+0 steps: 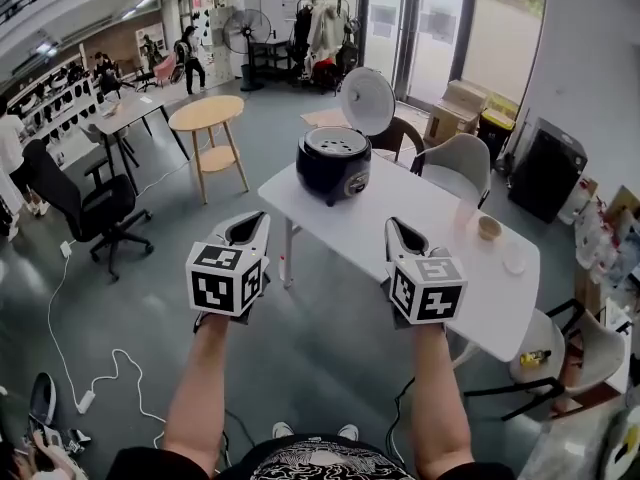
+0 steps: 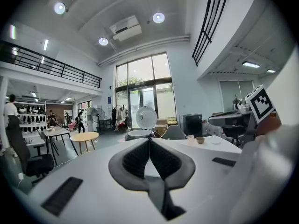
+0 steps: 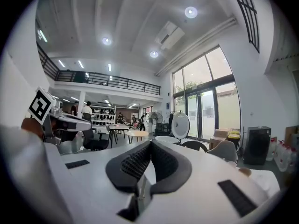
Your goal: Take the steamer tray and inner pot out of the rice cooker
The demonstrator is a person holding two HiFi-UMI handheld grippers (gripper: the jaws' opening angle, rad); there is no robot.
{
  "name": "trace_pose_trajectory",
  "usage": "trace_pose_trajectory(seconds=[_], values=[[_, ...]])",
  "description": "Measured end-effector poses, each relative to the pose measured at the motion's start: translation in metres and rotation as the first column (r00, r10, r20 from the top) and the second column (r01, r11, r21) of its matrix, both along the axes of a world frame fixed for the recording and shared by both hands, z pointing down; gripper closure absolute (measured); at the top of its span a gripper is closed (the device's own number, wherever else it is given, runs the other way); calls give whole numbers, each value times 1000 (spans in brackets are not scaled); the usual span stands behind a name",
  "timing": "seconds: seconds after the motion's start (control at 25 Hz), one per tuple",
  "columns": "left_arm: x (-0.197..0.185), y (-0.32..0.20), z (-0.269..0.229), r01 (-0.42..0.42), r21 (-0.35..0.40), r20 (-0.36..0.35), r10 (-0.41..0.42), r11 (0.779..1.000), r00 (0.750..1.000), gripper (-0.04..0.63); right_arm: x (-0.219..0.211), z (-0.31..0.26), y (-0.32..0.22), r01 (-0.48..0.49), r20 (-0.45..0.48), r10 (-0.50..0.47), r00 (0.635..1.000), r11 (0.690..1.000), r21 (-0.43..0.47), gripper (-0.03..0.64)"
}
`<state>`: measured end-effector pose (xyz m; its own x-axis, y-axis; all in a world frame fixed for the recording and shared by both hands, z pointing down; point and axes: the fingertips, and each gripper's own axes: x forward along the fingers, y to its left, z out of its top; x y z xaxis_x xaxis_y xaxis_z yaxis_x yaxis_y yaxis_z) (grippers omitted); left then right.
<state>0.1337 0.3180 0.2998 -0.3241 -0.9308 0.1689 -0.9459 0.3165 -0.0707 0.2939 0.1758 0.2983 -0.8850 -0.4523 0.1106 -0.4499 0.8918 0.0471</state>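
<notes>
**Nothing Taken Out Yet**

On the white table (image 1: 420, 218), the rice cooker (image 1: 334, 168) is found with its lid (image 1: 367, 100) up. The steamer tray (image 1: 336, 141) is seated on top inside; the inner pot is hidden below. The left hand-held gripper (image 1: 252, 222) and right hand-held gripper (image 1: 396, 228) are shut, empty and well short of it. The tray could be dropped if its rim is pinched badly.

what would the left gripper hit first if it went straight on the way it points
Probably the rice cooker, which sits behind the shut tips of the left gripper in its view. The near corner of the white table lies on the way; depth is unclear, so it might meet that first.
</notes>
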Motion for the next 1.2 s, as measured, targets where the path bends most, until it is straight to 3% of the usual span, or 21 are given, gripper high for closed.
trace_pose_trajectory(seconds=[0.6, 0.76, 1.2], values=[[-5, -2, -1, -7, 9, -12, 7, 1000, 1000, 488, -5, -3, 2, -1, -7, 1, 1000, 1000, 8, 538], [-5, -2, 0, -12, 11, -21, 12, 1000, 1000, 447, -6, -2, 3, -2, -7, 2, 1000, 1000, 8, 471], [-12, 3, 2, -5, 10, -3, 5, 1000, 1000, 343, -6, -3, 5, -28, 8, 28, 1000, 1000, 6, 386]])
